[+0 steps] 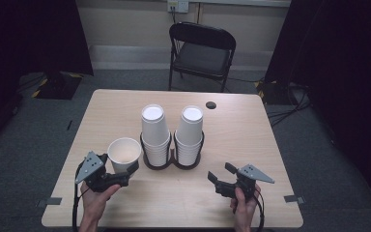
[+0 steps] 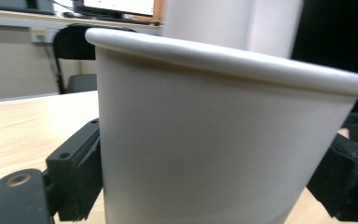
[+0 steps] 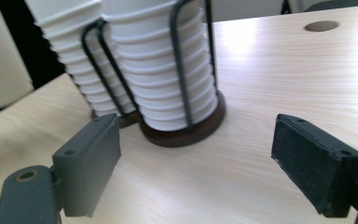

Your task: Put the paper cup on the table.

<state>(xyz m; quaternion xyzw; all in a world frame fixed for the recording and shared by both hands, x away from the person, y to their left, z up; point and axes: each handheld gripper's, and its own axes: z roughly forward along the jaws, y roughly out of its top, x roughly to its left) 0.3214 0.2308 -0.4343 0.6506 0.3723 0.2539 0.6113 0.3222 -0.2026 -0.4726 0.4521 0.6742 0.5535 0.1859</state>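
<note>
a single white paper cup [image 1: 123, 153] stands upright and mouth-up in the lower left of the high view, on the wooden table [image 1: 251, 140], just left of two stacks of upside-down cups in a black wire holder [image 1: 173, 153] at the centre. the left gripper [image 1: 121, 173] has the cup between its jaws, and in the left gripper view the black pads [image 2: 81, 172] press against both sides of the cup's wall [image 2: 214, 149], low down beneath the rolled rim. the right gripper [image 1: 221, 172], in the lower right of the high view, holds nothing; its jaws stand wide apart over bare table, facing the holder's base [image 3: 186, 133]. the cup looks light, thin-walled and easy to crush or dent, so a gentle squeeze on the lower wall probably suits it best; the rim is likely the stiffest part, and the smooth surface may slip. the cup's bottom is cut off at the lower edge of the left gripper view, so it is unclear whether it rests on the table or is lifted. its inside looks empty from above, though the floor is dim.
</note>
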